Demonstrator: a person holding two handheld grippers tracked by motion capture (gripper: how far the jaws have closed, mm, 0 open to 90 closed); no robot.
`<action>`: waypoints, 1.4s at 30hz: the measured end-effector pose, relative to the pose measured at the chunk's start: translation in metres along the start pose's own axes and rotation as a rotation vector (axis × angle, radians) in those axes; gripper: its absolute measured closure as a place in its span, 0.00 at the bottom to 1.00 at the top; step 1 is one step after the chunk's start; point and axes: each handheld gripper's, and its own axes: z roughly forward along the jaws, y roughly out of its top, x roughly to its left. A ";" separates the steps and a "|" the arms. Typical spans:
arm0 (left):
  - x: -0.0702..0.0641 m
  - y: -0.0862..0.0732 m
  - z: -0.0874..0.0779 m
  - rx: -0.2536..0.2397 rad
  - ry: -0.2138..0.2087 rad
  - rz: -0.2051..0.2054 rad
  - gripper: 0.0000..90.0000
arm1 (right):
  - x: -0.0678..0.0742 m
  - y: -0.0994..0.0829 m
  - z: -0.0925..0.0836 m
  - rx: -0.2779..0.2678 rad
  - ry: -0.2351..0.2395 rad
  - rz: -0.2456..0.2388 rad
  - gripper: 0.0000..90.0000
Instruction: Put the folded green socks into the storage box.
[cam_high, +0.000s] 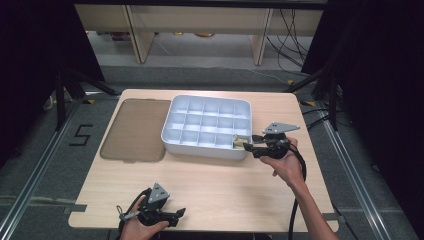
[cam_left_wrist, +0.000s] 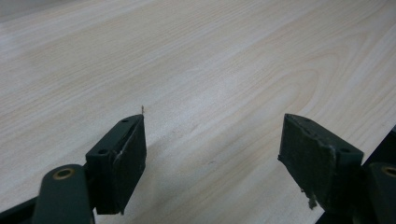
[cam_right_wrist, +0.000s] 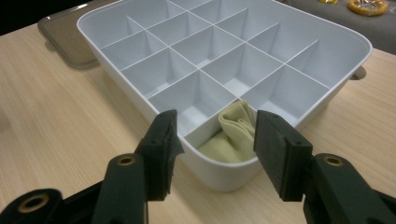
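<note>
Right hand (cam_high: 286, 162) reaches in from the near right of the table, forearm angled toward the white divided tray (cam_high: 207, 102), wrist roughly level. Right gripper (cam_high: 251, 146) points at the tray's near right corner, its tips just at the outer wall. Jaws stand apart, nothing pressed between them.

In the right gripper view the same gripper (cam_right_wrist: 212, 135) frames the corner compartment. A folded pale yellow-green cloth (cam_right_wrist: 233, 133) lies inside that compartment, slumped against the divider, free of both pads. The cloth sits just beyond the jaw tips and between their lines, behind the tray's rim (cam_right_wrist: 219, 168). From above, the cloth (cam_high: 239, 142) shows in the corner cell of the tray nearest the right gripper.

Left hand (cam_high: 137, 227) rests at the near edge of the table, well apart from the tray, near its left corner side. Left gripper (cam_high: 179, 214) lies low over the wood, pointing rightward along the table edge. Its jaws stand wide apart over bare tabletop (cam_left_wrist: 196, 70).

A brown translucent lid (cam_high: 134, 130) lies flat just beside the tray's left wall. Other tray cells look empty. Open wood runs between the tray's near wall and the left gripper; a narrower strip of table lies right of the tray.
</note>
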 end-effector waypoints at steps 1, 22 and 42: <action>0.000 0.000 -0.001 0.004 -0.009 0.000 0.25 | 0.001 -0.002 0.000 -0.016 0.003 0.009 0.54; -0.001 0.000 0.000 0.003 0.004 0.000 0.25 | 0.011 -0.024 -0.019 -0.030 0.013 0.032 0.45; -0.001 0.000 0.000 0.000 -0.006 -0.004 0.25 | 0.020 -0.048 -0.024 0.006 0.017 0.054 0.43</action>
